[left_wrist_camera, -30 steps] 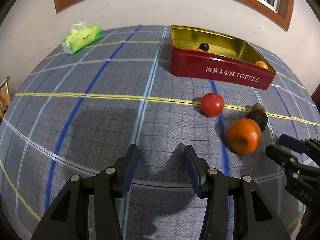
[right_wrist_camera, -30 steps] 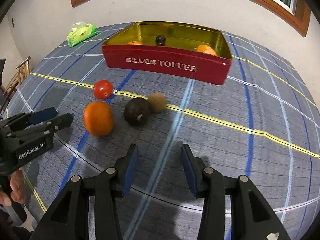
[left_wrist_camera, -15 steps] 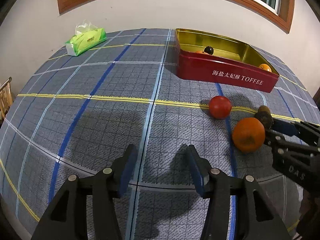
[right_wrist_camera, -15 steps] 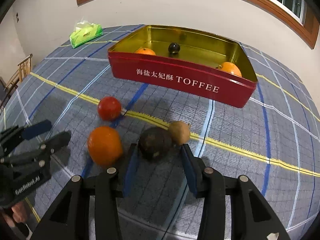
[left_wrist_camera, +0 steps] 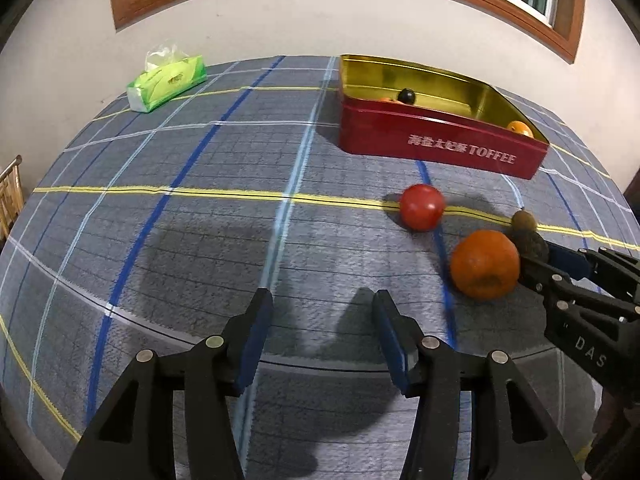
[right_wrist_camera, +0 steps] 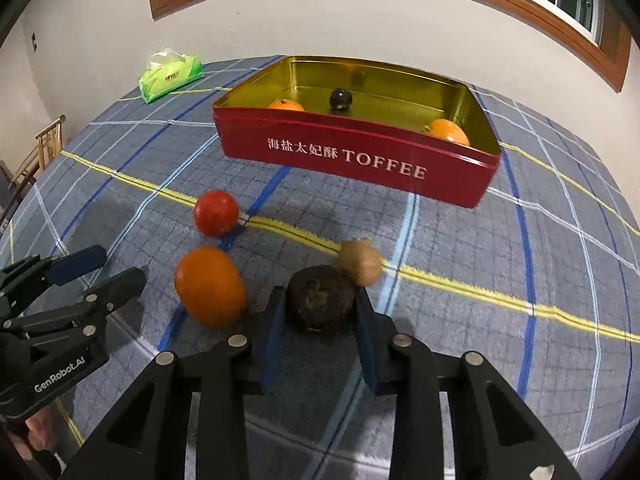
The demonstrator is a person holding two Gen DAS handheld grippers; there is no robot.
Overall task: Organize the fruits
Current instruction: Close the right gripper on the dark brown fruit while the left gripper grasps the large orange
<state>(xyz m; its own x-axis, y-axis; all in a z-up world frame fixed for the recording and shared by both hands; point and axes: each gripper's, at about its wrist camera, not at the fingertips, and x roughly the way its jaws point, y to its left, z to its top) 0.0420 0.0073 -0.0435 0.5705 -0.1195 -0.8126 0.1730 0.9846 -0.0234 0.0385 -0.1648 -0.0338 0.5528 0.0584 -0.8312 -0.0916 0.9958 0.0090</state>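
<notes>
Right gripper [right_wrist_camera: 320,312] advanced, fingers [right_wrist_camera: 276,332] flanking dark fruit [right_wrist_camera: 320,304]

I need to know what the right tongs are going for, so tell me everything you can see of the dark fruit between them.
The dark fruit is roundish, brown-black, with a rough, dull skin and a paler greenish-brown patch facing the camera. It sits on the plaid tablecloth, between the blue pads of the right tongs, which flank it closely on both sides; whether they already press it is unclear. A small tan fruit lies right behind it, apparently touching. The big orange lies to its left, apart.
</notes>
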